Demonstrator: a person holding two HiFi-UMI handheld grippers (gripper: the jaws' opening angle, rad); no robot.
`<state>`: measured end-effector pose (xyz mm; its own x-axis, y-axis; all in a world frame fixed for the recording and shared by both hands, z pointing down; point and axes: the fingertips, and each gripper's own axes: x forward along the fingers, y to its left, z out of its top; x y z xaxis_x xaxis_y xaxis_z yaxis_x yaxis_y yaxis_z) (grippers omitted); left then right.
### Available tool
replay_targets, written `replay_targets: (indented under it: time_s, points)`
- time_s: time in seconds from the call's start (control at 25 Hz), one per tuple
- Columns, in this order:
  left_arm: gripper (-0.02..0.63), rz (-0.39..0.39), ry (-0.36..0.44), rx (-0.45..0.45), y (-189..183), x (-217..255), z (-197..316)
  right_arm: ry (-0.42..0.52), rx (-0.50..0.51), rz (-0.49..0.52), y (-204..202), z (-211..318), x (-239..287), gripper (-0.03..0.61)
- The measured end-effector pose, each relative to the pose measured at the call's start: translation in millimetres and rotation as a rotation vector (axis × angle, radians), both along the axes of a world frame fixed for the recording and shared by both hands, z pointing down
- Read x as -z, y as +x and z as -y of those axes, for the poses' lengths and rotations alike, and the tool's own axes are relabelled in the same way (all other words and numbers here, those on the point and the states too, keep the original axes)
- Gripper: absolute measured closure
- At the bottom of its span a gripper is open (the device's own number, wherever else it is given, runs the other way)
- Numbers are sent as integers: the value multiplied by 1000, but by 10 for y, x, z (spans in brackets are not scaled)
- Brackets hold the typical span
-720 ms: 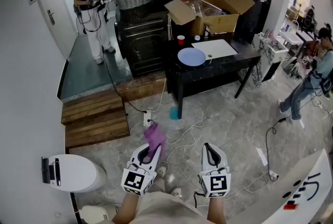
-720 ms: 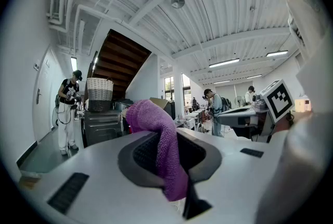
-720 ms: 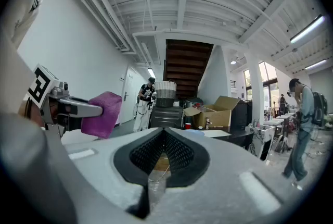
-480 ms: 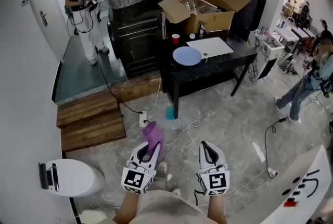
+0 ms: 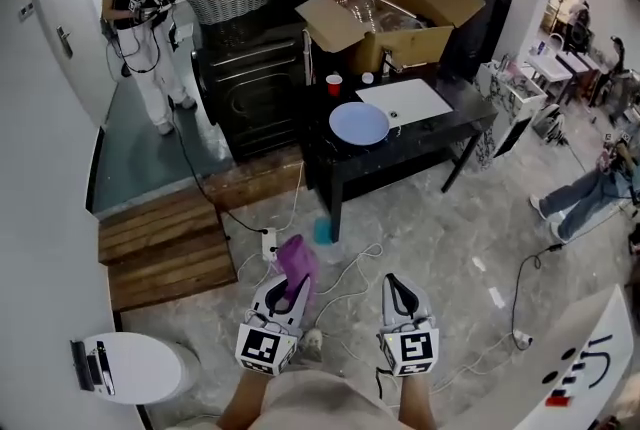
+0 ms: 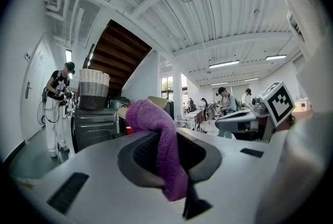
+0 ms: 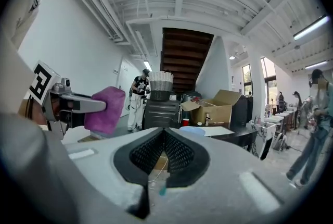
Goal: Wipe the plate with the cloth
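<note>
A pale blue plate (image 5: 359, 123) lies on the black table (image 5: 440, 133), far ahead of both grippers; it shows small in the right gripper view (image 7: 193, 131) too. My left gripper (image 5: 289, 290) is shut on a purple cloth (image 5: 296, 261), which bulges out past its jaws (image 6: 156, 134) and shows from the side (image 7: 104, 110) in the right gripper view. My right gripper (image 5: 401, 289) is held level beside it, jaws shut with nothing between them (image 7: 164, 140). Both hang over the floor, well short of the table.
A white board (image 5: 405, 101), a red cup (image 5: 333, 82) and an open cardboard box (image 5: 395, 13) share the table. Cables and a power strip (image 5: 268, 242) lie on the floor. Wooden steps (image 5: 165, 243) are at left. A person (image 5: 140, 8) stands by the black cabinet (image 5: 250, 78).
The view has shifted forward and left toward the table; the plate now sits nearer in view. Both grippers keep their pose, the cloth still held.
</note>
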<state>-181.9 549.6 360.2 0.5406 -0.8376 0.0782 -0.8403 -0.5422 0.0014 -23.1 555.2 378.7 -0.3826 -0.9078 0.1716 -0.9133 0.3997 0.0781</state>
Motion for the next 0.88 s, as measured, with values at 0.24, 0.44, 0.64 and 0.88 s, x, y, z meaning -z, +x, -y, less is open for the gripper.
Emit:
replay_targets:
  time_s: [0.24,0.44,0.64,0.88]
  points:
    - [558,-14,15,-33,-81,27,573,2,-19,-11,-122,514,25,571]
    - [558,-30,40,-80,-113,71,926,9,-65,-25,-175,832,67,570]
    - [558,-36,19,-106,-174,69,1146,15,-84,-33,-284,1020,116,570]
    - [557,-37,17,-128,-178,68,1362,26,-115,-35,-285,1174,98,570]
